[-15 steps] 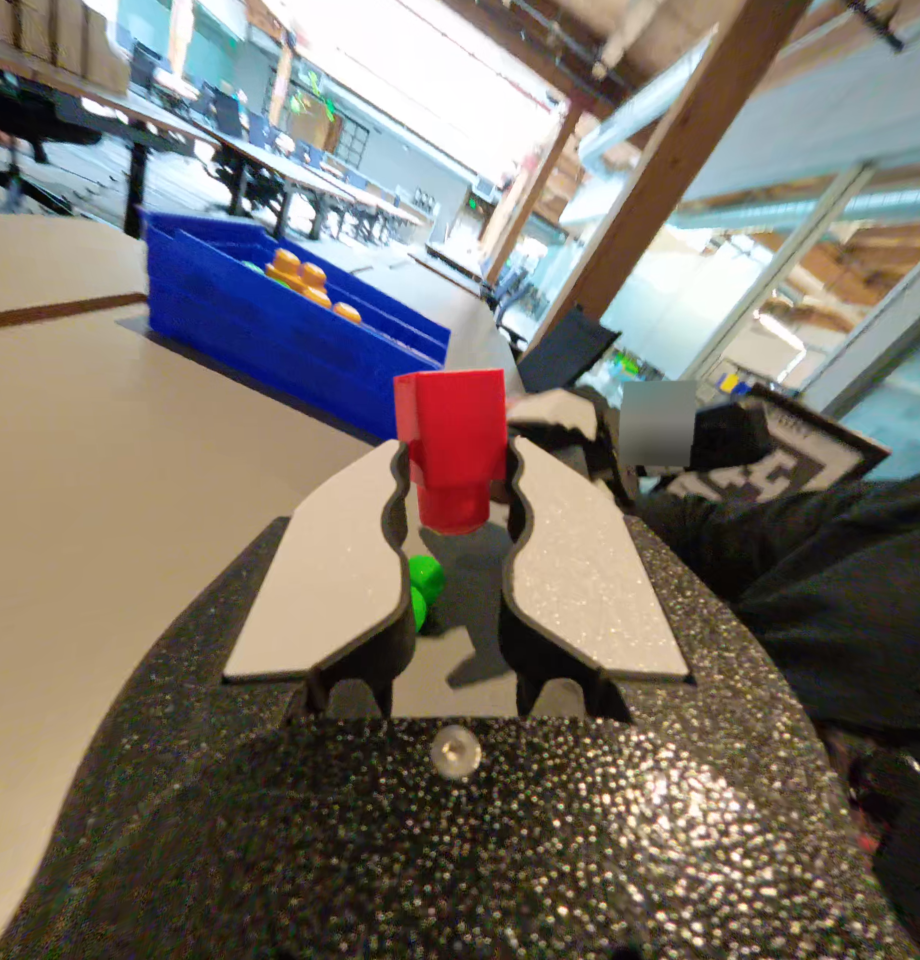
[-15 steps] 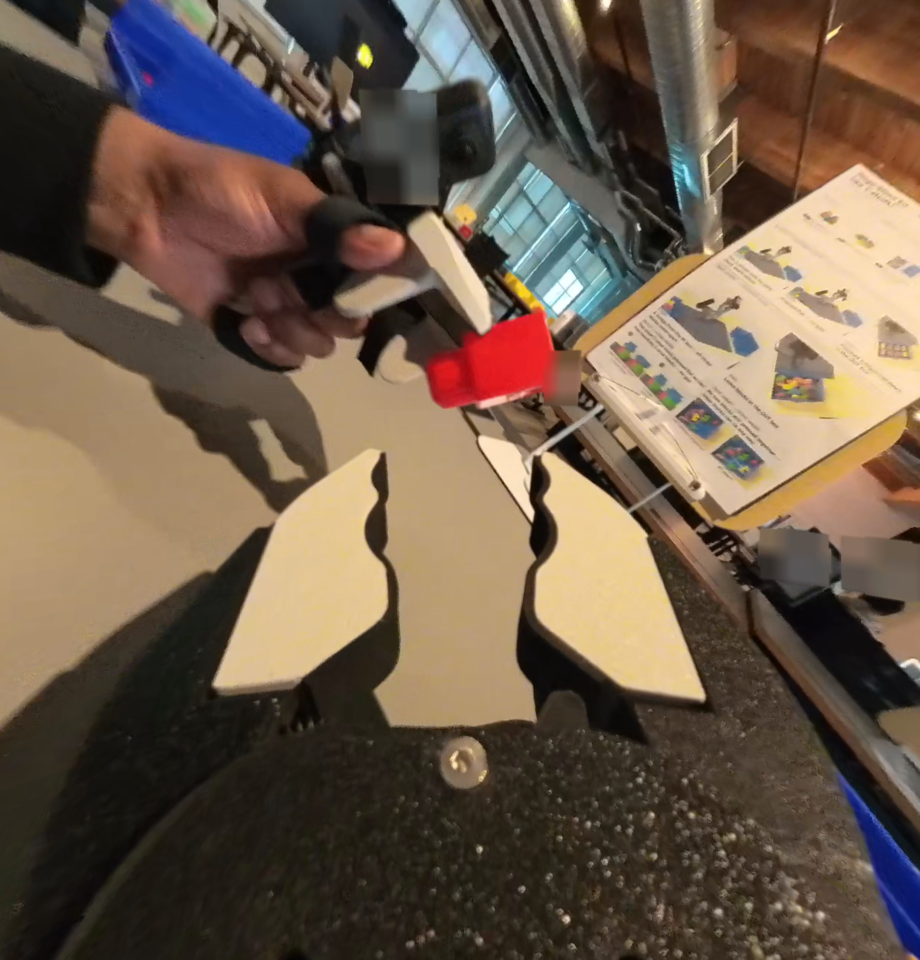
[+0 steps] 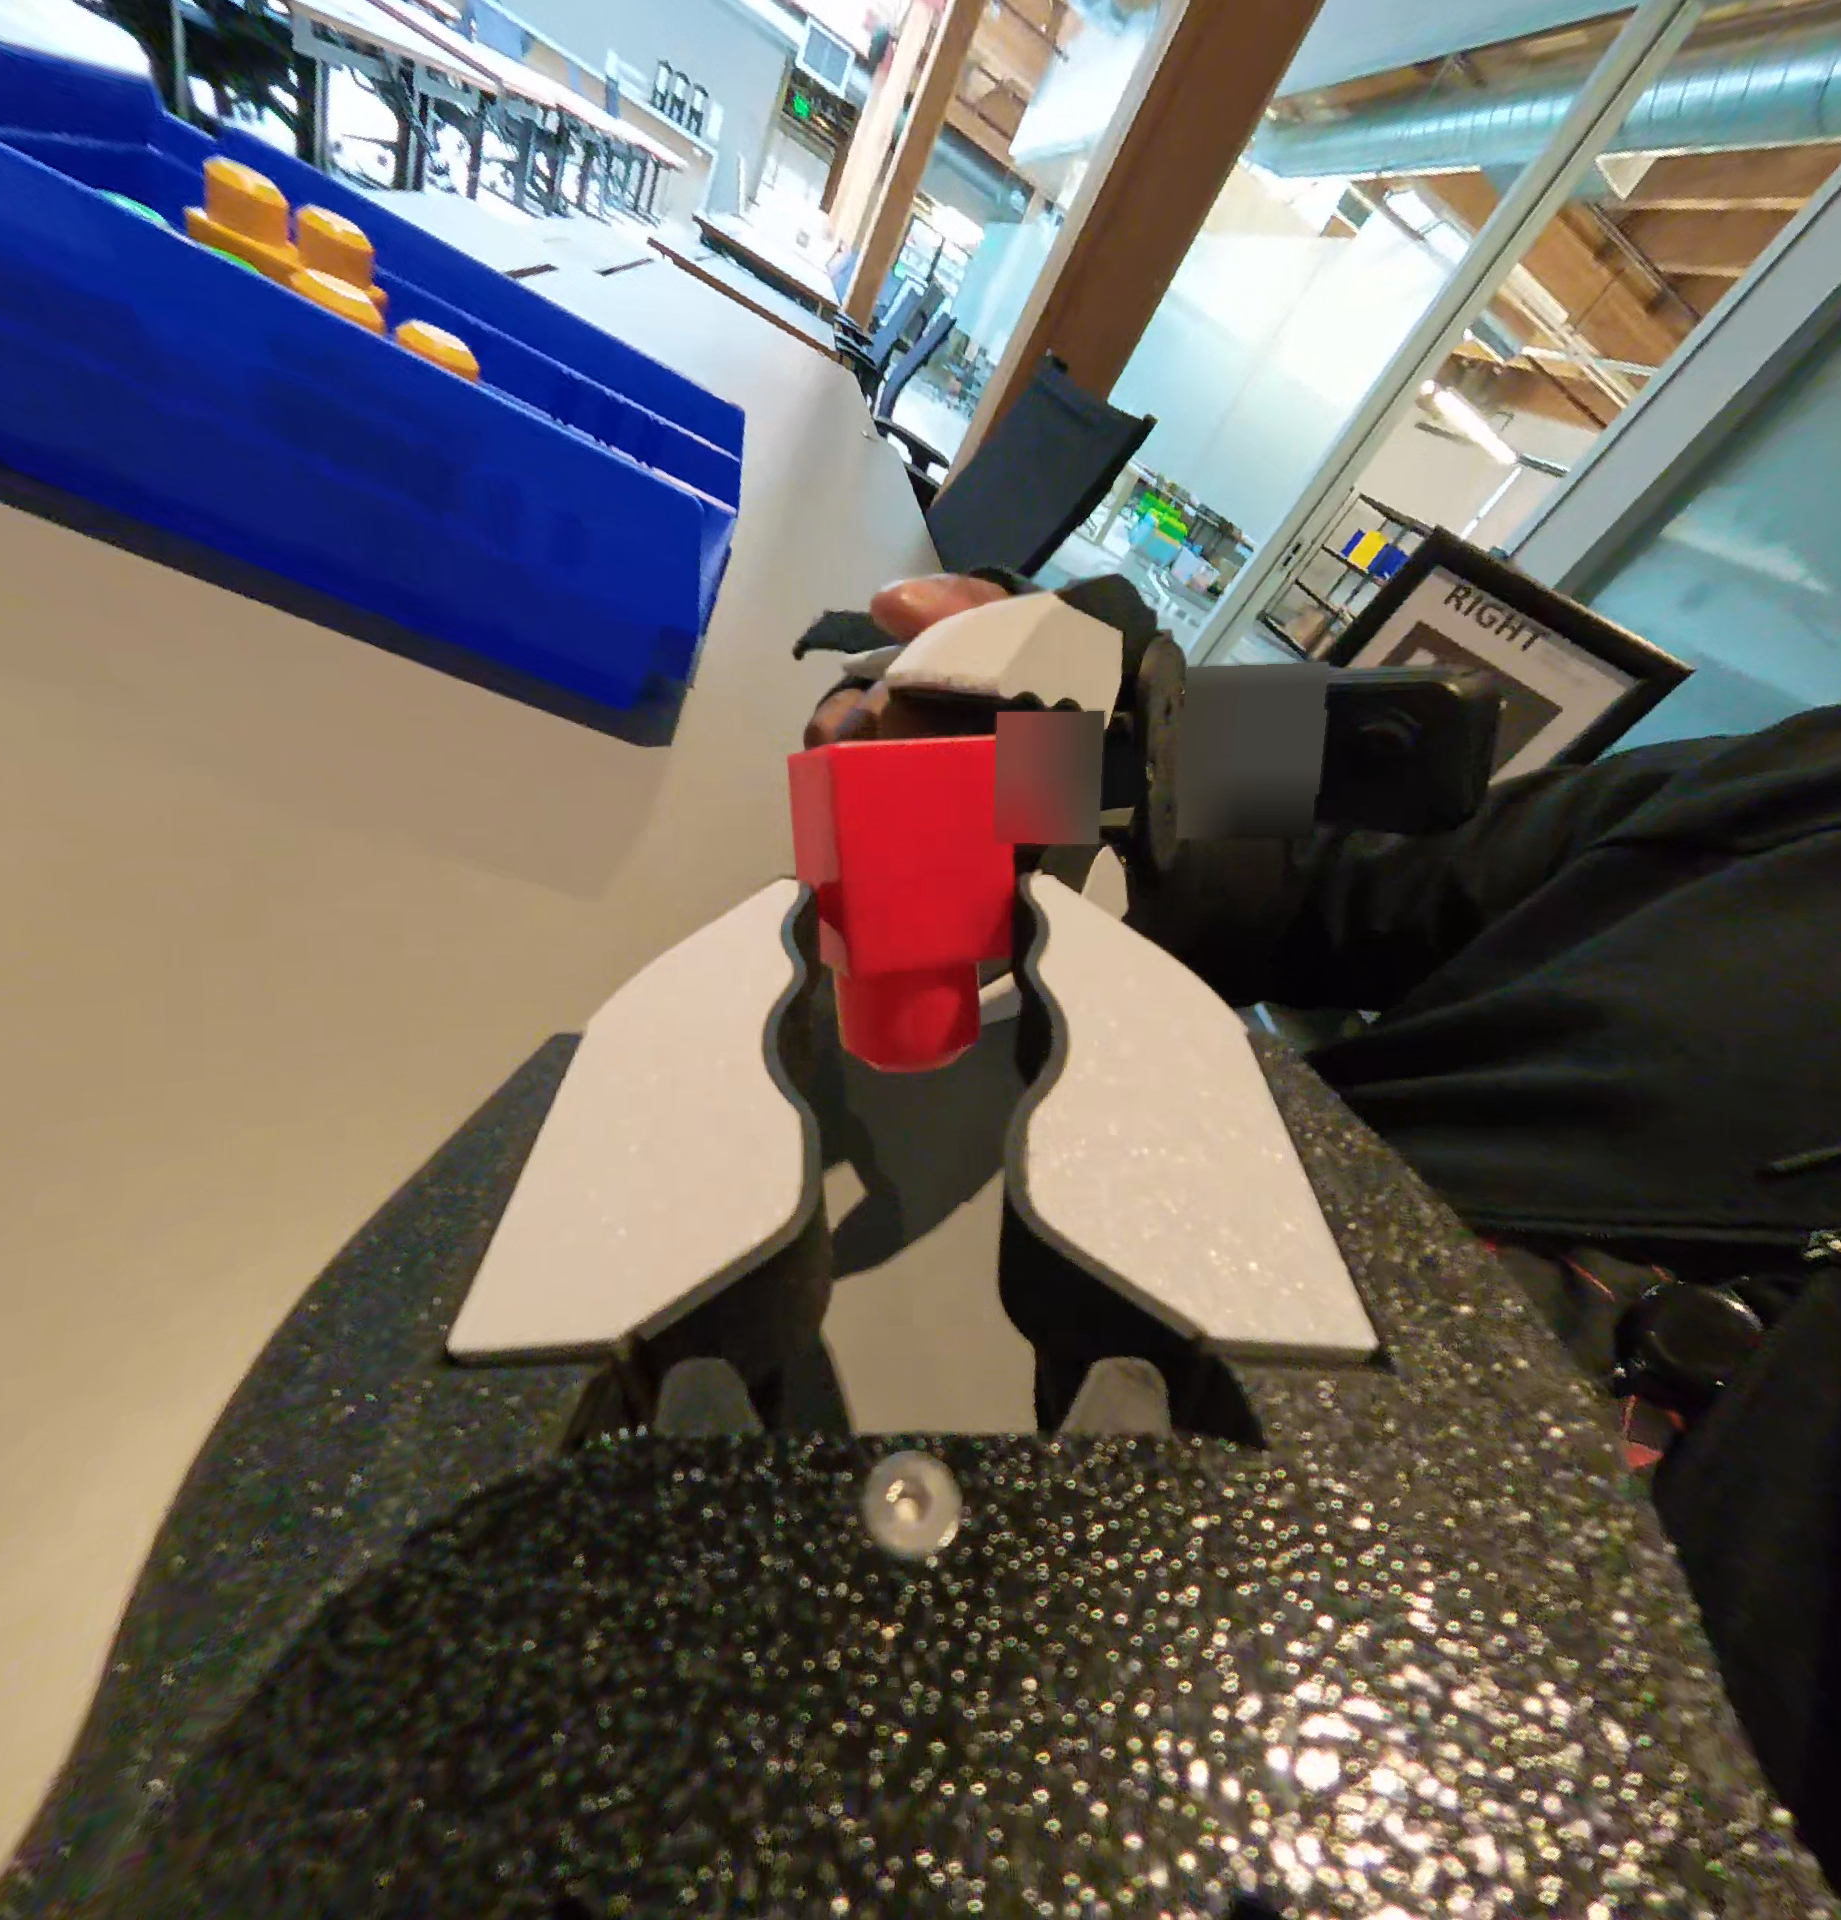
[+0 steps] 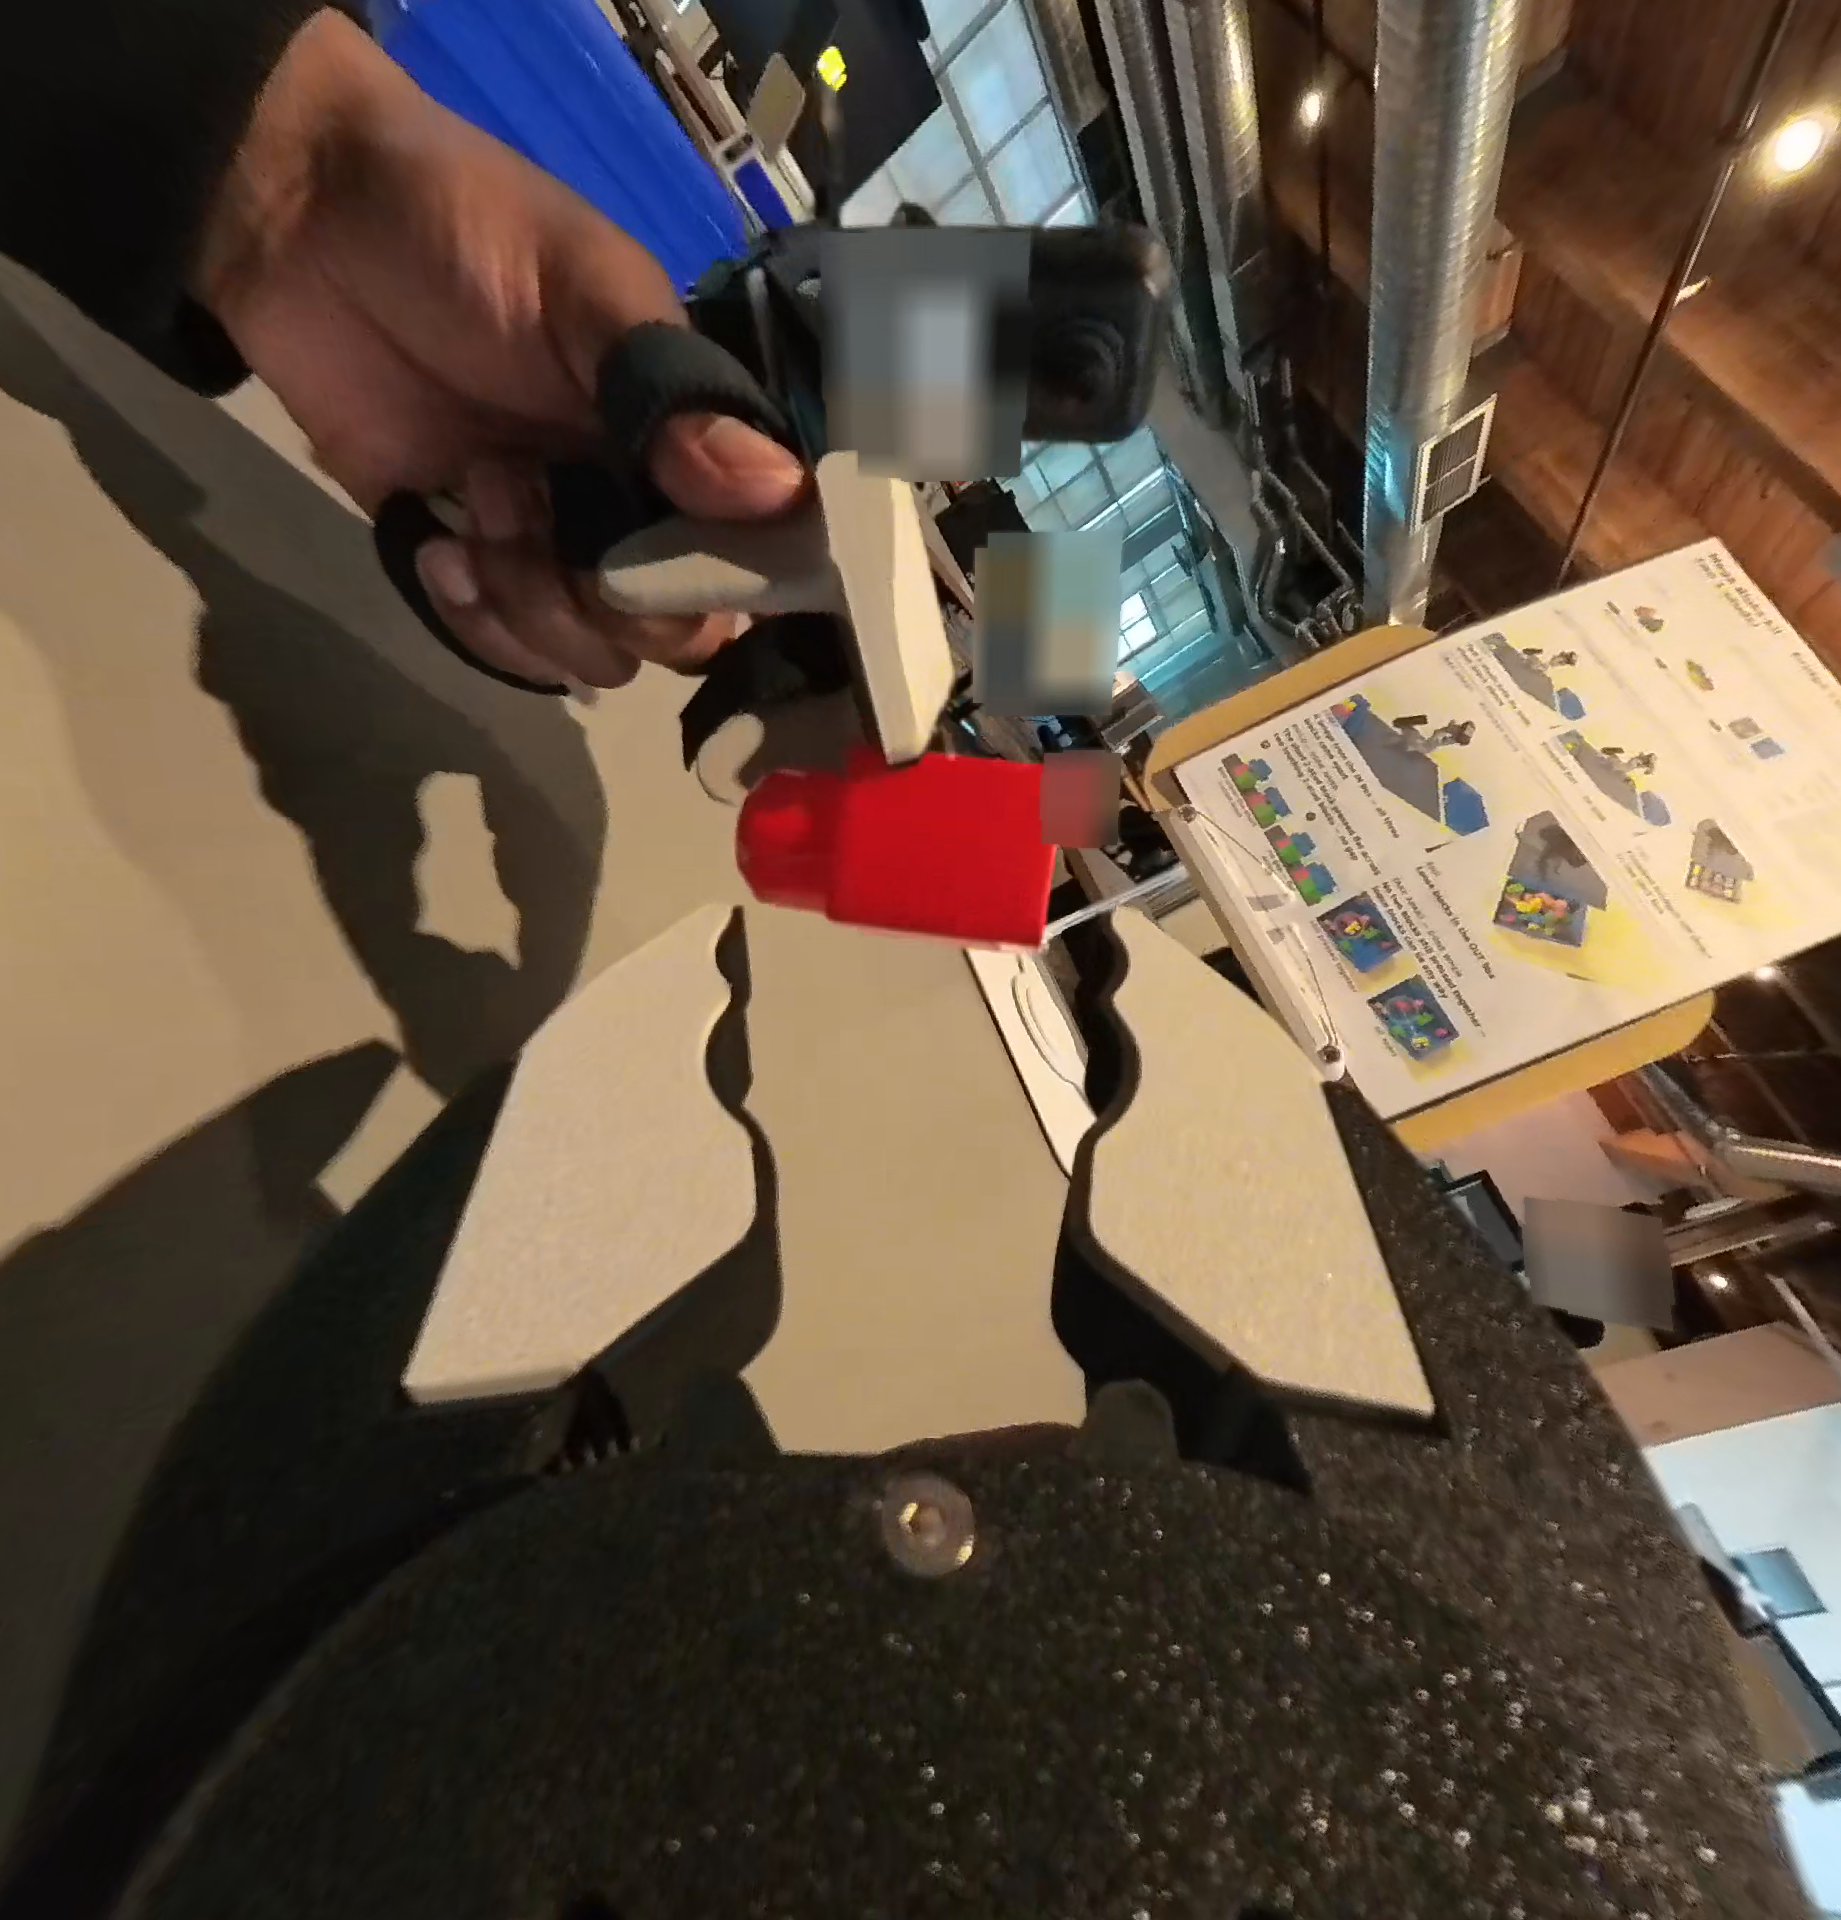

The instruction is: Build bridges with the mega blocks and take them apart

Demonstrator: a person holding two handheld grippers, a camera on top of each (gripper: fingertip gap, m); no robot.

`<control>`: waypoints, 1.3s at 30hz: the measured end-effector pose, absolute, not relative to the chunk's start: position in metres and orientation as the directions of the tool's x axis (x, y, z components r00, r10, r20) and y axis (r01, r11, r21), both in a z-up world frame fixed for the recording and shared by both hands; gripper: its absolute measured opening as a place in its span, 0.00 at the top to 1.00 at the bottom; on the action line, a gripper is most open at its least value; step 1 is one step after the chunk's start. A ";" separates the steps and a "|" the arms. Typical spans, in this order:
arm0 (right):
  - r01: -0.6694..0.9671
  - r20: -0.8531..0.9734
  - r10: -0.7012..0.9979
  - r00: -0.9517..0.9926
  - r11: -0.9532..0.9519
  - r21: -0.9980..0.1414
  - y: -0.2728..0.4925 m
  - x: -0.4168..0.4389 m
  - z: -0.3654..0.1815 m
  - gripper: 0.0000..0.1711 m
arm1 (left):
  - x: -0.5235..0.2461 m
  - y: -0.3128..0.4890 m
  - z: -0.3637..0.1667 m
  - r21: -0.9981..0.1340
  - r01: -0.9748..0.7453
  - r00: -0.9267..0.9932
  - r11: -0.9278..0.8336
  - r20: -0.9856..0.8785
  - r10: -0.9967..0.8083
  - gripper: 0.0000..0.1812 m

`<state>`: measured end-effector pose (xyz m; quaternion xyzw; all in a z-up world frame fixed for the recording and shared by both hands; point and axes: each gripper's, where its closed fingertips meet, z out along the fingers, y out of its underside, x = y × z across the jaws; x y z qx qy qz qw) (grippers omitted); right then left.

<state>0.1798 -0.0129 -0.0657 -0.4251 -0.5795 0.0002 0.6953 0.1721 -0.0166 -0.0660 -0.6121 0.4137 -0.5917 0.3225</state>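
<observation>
Left wrist view shows the left tool [image 3: 916, 925] closed on a red block [image 3: 900, 883], its two fingers pressing the flat sides of the block's body while the single round stud points back toward the camera. The block is held in the air above the pale bench [image 3: 220, 935], well clear of the surface. Behind it, to the left, a blue bin [image 3: 376, 457] sits on the bench with several orange blocks [image 3: 303, 260] inside.

From the right wrist view, the same red block [image 4: 916, 852] lies sideways just beyond the tips of the right tool [image 4: 921, 935], whose fingers stand spread apart with nothing between them. The person's left hand [image 4: 459, 343] works the other tool from above. An instruction sheet [image 4: 1581, 821] with pictures is propped at the right.

The block looks like hollow moulded plastic: light, stiff, unlikely to break, and smooth enough to slip if pinched on an edge or on the rounded stud. The flat opposite walls of the body are the safest place to hold it, as the left tool does now. If the right tool is to take it, the free side faces look the best purchase, leaving the stud and the open underside clear for joining to another block. A modest squeeze should be enough.
</observation>
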 end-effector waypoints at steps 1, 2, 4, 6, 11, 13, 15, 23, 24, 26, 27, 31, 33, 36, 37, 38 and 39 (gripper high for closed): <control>0.497 0.810 0.487 0.326 0.641 -0.585 -0.013 0.179 -0.066 0.63 | 0.174 -0.019 -0.068 -0.882 -0.139 -0.050 -0.450 0.460 -0.887 0.81; 0.500 0.814 0.484 0.320 0.644 -0.579 -0.014 0.177 -0.068 0.64 | 0.176 -0.021 -0.070 -0.880 -0.154 -0.055 -0.449 0.462 -0.885 0.81; 0.506 0.823 0.484 0.299 0.651 -0.566 -0.017 0.174 -0.072 0.66 | 0.179 -0.024 -0.072 -0.878 -0.170 -0.057 -0.448 0.463 -0.885 0.81; 0.517 0.831 0.476 0.288 0.653 -0.553 -0.017 0.173 -0.074 0.68 | 0.180 -0.024 -0.074 -0.873 -0.175 -0.059 -0.454 0.470 -0.881 0.81; 0.531 0.809 0.515 0.282 0.619 -0.579 -0.015 0.174 -0.077 0.73 | 0.178 -0.022 -0.077 -0.856 -0.178 -0.068 -0.485 0.503 -0.862 0.81; 0.530 0.803 0.525 0.282 0.613 -0.586 -0.015 0.174 -0.077 0.73 | 0.177 -0.023 -0.077 -0.851 -0.178 -0.074 -0.494 0.513 -0.855 0.81; 0.525 0.793 0.537 0.287 0.605 -0.599 -0.015 0.174 -0.076 0.73 | 0.177 -0.023 -0.076 -0.851 -0.171 -0.083 -0.497 0.515 -0.853 0.81; 0.489 0.741 0.578 0.343 0.564 -0.666 -0.012 0.178 -0.069 0.74 | 0.173 -0.019 -0.059 -0.875 -0.063 -0.129 -0.480 0.484 -0.865 0.81; 0.480 0.728 0.589 0.352 0.554 -0.680 -0.011 0.178 -0.069 0.74 | 0.171 -0.018 -0.054 -0.881 -0.031 -0.135 -0.472 0.472 -0.871 0.80; 0.456 0.692 0.616 0.377 0.527 -0.717 -0.008 0.180 -0.067 0.74 | 0.166 -0.015 -0.042 -0.895 0.040 -0.134 -0.443 0.435 -0.890 0.81; 0.437 0.667 0.636 0.389 0.509 -0.741 -0.007 0.181 -0.066 0.74 | 0.163 -0.014 -0.037 -0.906 0.066 -0.127 -0.418 0.408 -0.904 0.81; 0.294 0.470 0.761 0.446 0.372 -0.881 -0.004 0.183 -0.059 0.74 | 0.160 -0.017 -0.031 -0.981 0.055 -0.041 -0.185 0.183 -0.982 0.80; 0.203 0.343 0.828 0.444 0.279 -0.938 -0.003 0.183 -0.056 0.74 | 0.163 -0.023 -0.033 -0.999 0.007 -0.001 -0.043 0.043 -0.999 0.80; 0.076 0.183 0.893 0.411 0.167 -0.983 -0.006 0.182 -0.051 0.74 | 0.170 -0.034 -0.036 -0.985 -0.052 0.021 0.162 -0.163 -0.986 0.79; 0.051 0.145 0.906 0.397 0.136 -0.989 -0.007 0.182 -0.050 0.74 | 0.172 -0.038 -0.037 -0.972 -0.068 0.024 0.223 -0.225 -0.974 0.79; 0.032 0.118 0.914 0.389 0.115 -0.993 -0.007 0.182 -0.049 0.74 | 0.174 -0.040 -0.038 -0.958 -0.090 0.037 0.274 -0.278 -0.960 0.78; 0.016 0.097 0.920 0.380 0.098 -0.995 -0.007 0.182 -0.049 0.74 | 0.176 -0.038 -0.038 -0.943 -0.109 0.067 0.316 -0.324 -0.944 0.78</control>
